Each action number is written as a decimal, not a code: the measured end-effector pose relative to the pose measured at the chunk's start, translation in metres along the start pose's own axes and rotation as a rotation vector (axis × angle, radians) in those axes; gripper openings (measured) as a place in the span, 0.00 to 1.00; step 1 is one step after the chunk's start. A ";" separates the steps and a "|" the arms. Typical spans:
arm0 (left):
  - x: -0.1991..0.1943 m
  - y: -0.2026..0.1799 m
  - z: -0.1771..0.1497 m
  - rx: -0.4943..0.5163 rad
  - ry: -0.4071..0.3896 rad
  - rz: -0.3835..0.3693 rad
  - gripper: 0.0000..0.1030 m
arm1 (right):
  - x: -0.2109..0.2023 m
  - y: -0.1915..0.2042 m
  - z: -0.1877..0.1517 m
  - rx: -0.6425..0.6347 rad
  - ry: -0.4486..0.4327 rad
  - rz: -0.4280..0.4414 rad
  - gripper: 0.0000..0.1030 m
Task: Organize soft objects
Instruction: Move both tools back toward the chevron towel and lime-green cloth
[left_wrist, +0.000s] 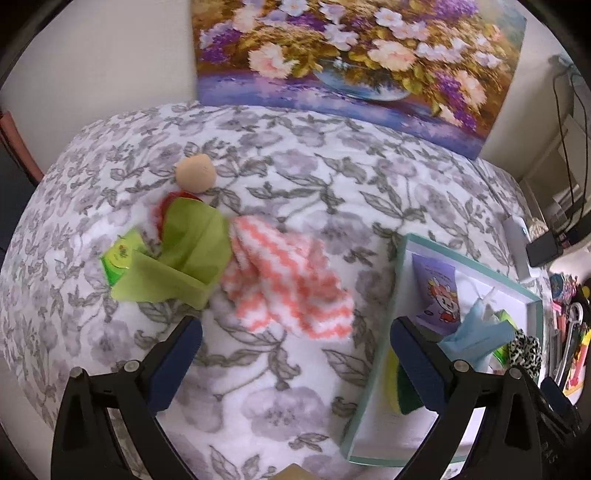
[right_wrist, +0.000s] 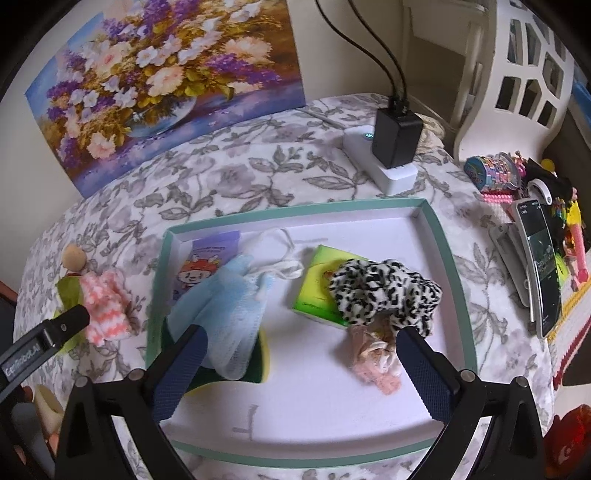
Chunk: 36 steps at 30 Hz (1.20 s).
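Observation:
A pink-and-white striped fuzzy cloth (left_wrist: 288, 280) lies on the floral blanket, next to a green cloth (left_wrist: 184, 254), a green packet (left_wrist: 120, 254) and a beige sponge (left_wrist: 195, 172). My left gripper (left_wrist: 295, 339) is open and empty, just short of the striped cloth. The white tray with a teal rim (right_wrist: 439, 236) holds a blue mesh pouf (right_wrist: 225, 306), a leopard scrunchie (right_wrist: 384, 291), a green tissue pack (right_wrist: 317, 288), a pink lace piece (right_wrist: 373, 362) and a purple packet (right_wrist: 207, 258). My right gripper (right_wrist: 299, 354) is open and empty above the tray's middle.
A flower painting (left_wrist: 351, 55) leans on the wall behind. A white box with a black charger (right_wrist: 395, 140) sits beyond the tray. A phone (right_wrist: 543, 258) and colourful trinkets (right_wrist: 495, 170) lie to the right. The left gripper's finger (right_wrist: 48, 332) shows at left.

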<state>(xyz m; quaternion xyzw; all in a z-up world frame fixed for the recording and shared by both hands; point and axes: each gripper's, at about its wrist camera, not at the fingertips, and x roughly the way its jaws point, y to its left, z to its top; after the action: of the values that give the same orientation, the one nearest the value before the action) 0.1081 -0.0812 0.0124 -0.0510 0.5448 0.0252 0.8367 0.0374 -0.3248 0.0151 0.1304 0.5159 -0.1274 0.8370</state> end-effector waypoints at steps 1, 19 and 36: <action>-0.002 0.005 0.001 -0.009 -0.008 0.004 0.99 | -0.002 0.004 0.000 -0.006 -0.006 0.005 1.00; -0.027 0.128 0.015 -0.248 -0.082 0.116 0.99 | -0.021 0.093 -0.018 -0.167 -0.047 0.085 1.00; -0.016 0.192 0.012 -0.350 -0.050 0.123 0.99 | -0.010 0.178 -0.027 -0.273 -0.038 0.200 1.00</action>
<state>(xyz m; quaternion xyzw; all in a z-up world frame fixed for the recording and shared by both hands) 0.0944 0.1113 0.0204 -0.1615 0.5132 0.1721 0.8252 0.0725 -0.1481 0.0279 0.0638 0.4970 0.0255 0.8650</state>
